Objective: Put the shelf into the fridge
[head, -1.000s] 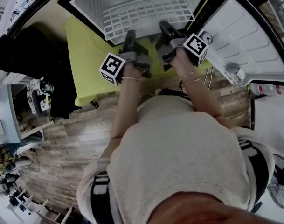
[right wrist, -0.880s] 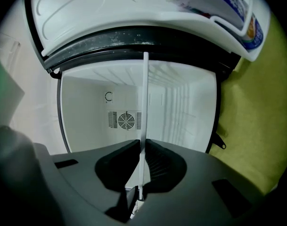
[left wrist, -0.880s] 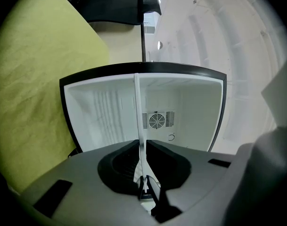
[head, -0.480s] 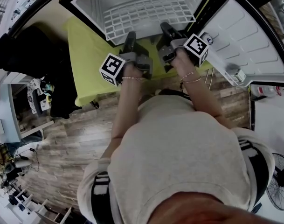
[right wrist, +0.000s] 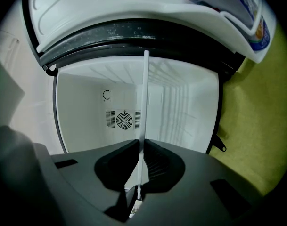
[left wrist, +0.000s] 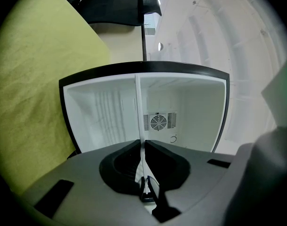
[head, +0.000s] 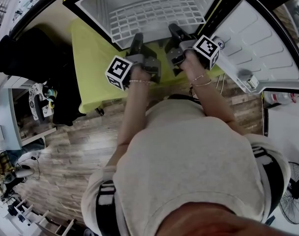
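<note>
A white wire shelf lies half inside the open fridge, which sits on a yellow-green cloth. My left gripper is shut on the shelf's near edge at the left. In the left gripper view the shelf is a thin white line running from the left gripper into the fridge. My right gripper holds the same edge further right. Its jaws have just closed in and then eased slightly, and the right gripper pinches the edge-on shelf.
The fridge door stands open at the right, with a container in its rack. A round fan grille sits in the fridge's back wall. The yellow-green cloth covers the table. Dark clothing lies at the left, above wooden floor.
</note>
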Demonstrator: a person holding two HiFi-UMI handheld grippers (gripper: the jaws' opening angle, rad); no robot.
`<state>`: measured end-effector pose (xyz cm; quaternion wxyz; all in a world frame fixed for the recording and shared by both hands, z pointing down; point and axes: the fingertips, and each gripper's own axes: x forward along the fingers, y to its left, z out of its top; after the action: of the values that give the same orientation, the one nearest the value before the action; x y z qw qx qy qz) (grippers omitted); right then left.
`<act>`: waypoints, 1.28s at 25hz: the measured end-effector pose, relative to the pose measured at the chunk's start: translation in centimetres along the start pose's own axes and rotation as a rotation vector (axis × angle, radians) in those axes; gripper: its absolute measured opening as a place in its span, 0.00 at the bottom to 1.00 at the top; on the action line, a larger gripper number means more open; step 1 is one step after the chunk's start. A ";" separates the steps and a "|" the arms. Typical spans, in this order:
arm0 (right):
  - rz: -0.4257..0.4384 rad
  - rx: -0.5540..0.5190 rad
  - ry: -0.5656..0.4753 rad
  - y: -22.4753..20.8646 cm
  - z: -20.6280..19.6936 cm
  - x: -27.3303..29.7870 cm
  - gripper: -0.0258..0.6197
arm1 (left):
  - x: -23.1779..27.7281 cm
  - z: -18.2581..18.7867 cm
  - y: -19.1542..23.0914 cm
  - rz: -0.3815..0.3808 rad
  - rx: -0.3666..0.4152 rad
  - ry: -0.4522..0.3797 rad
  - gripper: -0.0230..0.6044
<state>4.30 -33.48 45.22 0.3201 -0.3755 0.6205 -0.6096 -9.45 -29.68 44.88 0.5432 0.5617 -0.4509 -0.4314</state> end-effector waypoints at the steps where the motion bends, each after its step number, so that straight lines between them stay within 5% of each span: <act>1: 0.002 0.002 0.001 0.0 0.1 0.1 0.10 | 0.1 0.0 0.0 -0.003 0.001 -0.001 0.08; 32: 0.015 0.002 -0.003 -0.3 1.8 5.2 0.10 | 5.0 2.2 0.6 0.003 0.018 -0.012 0.08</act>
<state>3.24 -38.87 45.73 0.3261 -0.3713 0.6223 -0.6071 -10.50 -35.06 45.38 0.5360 0.5633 -0.4587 -0.4300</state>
